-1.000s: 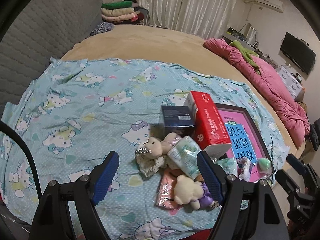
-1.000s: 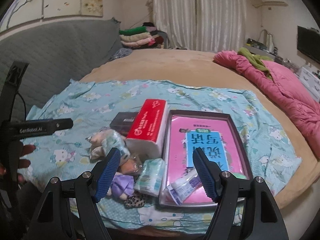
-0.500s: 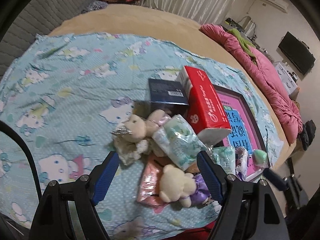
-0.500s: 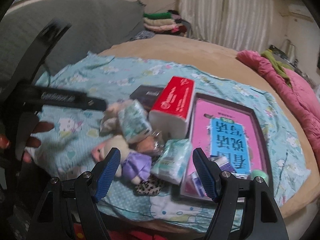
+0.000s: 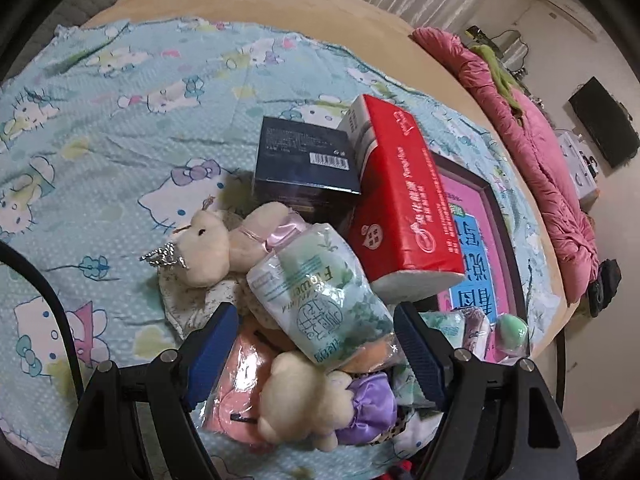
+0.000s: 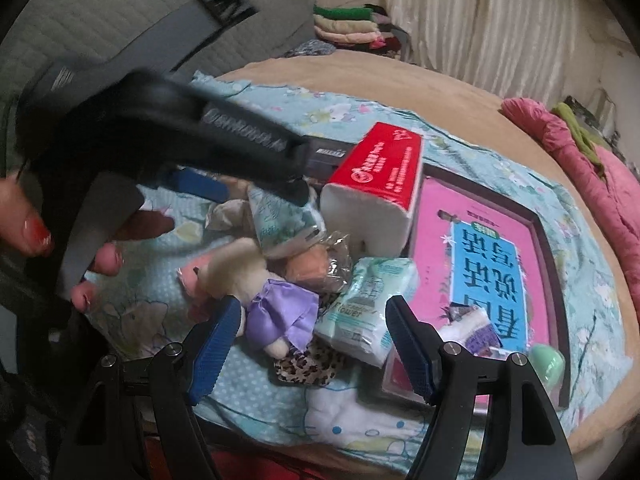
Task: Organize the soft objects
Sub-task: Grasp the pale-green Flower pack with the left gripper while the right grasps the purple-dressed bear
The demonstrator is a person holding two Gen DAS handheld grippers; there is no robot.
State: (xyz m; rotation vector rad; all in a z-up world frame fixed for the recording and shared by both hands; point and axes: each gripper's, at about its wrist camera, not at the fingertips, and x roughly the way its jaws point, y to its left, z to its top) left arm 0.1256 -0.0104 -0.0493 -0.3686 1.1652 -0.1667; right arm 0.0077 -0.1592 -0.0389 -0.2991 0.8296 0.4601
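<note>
A heap of soft things lies on the Hello Kitty sheet (image 5: 120,128). It holds a cream bear with a crown (image 5: 208,248), a green tissue pack (image 5: 324,300), a bear in a purple dress (image 5: 316,408) (image 6: 272,300), a second tissue pack (image 6: 368,312) and a pink packet (image 5: 232,392). My left gripper (image 5: 316,344) is open, low over the tissue pack and the purple bear. My right gripper (image 6: 312,344) is open, just short of the purple bear and the second tissue pack. The left gripper's body (image 6: 180,136) shows blurred in the right wrist view.
A red tissue brick (image 5: 400,200) and a dark blue box (image 5: 308,168) stand behind the heap. A framed tray with a pink book (image 6: 488,264) lies to the right, with a green egg-shaped thing (image 6: 548,364). A pink quilt (image 5: 540,160) lies at the bed's far right.
Both grippers have moved in and down toward the heap, which now looms larger. The left gripper has swung across the right wrist view. Both stay open.
</note>
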